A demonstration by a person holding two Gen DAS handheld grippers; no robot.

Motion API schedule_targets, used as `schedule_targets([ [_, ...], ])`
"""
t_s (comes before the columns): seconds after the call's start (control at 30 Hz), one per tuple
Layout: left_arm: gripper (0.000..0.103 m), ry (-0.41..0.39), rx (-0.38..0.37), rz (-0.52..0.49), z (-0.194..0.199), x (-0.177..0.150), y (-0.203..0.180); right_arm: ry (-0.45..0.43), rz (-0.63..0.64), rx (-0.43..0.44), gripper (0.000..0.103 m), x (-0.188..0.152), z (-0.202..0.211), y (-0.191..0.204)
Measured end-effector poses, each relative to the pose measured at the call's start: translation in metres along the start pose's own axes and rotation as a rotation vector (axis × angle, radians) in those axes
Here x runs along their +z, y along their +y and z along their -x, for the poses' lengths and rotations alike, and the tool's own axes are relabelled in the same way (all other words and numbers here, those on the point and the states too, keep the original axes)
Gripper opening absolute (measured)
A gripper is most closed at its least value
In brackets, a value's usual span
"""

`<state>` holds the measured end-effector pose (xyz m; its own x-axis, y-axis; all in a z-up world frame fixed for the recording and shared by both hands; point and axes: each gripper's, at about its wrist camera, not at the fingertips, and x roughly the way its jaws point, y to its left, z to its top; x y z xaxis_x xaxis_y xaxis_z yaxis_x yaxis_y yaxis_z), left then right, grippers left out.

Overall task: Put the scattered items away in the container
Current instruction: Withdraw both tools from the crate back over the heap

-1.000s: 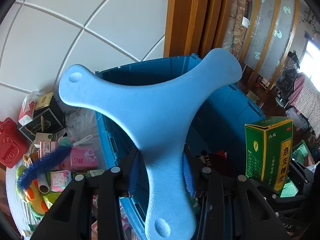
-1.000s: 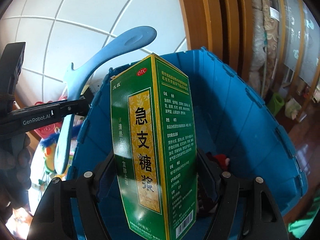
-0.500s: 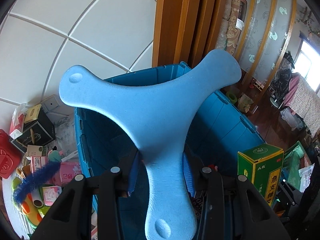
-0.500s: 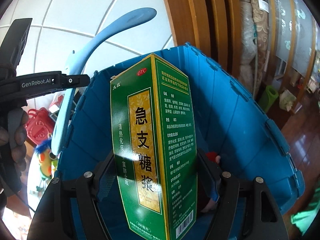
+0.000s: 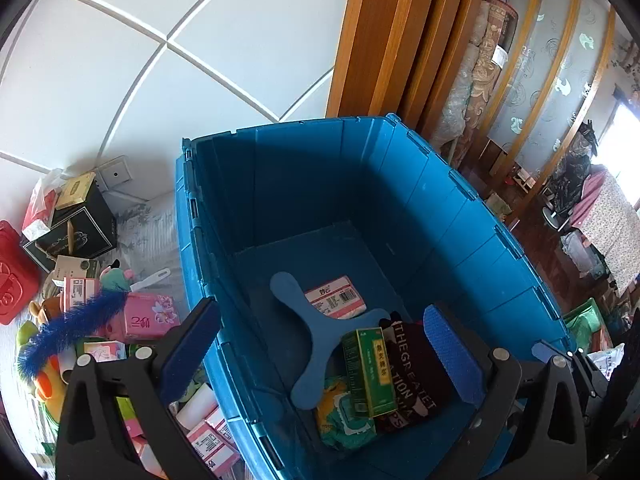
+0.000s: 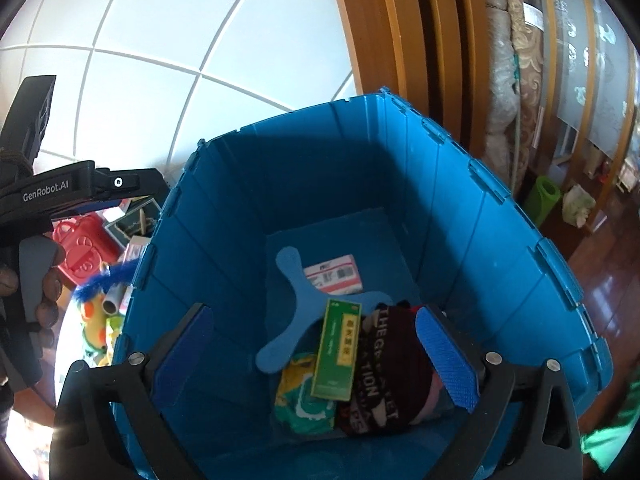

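Since the bin (image 5: 460, 216) already had the boomerang (image 5: 316, 340) and green box (image 5: 368, 372) lying in it, the job at that point looked like going for the next piece of clutter. Both sat on the bin floor, box resting partly on the boomerang and on a dark printed cloth (image 5: 412, 380), with a pink-and-white packet (image 5: 336, 296) under one boomerang arm.

Left gripper (image 5: 320, 356) hung over the bin's left wall, fingers spread wide, nothing between them. Right gripper (image 6: 316, 356) was the same deal above the bin, spread and empty.

My take: lift clear of the rim first, then swing left to the pile instead of dragging across that tall wall. I'd pick rigid stuff before floppy stuff.

Materials-wise, the bin was hard ribbed blue plastic, the boomerang flat matte foam with three rounded arms, the box glossy cardboard. Finger pads (image 5: 452, 356) looked ridged and rubbery.

Outside on the left: a fuzzy blue duster (image 5: 68, 332), a pink packet (image 5: 148, 316), a black box (image 5: 76, 224), and a red plastic thing (image 5: 12, 276).
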<state>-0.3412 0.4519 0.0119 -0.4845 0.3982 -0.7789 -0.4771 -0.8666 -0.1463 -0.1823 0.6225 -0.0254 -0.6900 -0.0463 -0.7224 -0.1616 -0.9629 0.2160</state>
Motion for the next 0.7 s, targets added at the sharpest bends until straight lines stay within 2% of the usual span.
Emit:
schedule_targets([
  [0.3,0.103,-0.034,0.054,0.0,0.028,-0.027,0.022,-0.018,0.041,0.033,0.103,-0.004,0.005,0.027],
  [0.5,0.103,-0.034,0.056,0.07,0.045,-0.052,0.058,-0.032,0.079,0.067,0.103,-0.01,0.011,0.056],
  [0.7,0.103,-0.046,0.093,0.109,0.069,-0.084,0.098,-0.056,0.126,0.085,0.103,-0.017,0.021,0.093],
])
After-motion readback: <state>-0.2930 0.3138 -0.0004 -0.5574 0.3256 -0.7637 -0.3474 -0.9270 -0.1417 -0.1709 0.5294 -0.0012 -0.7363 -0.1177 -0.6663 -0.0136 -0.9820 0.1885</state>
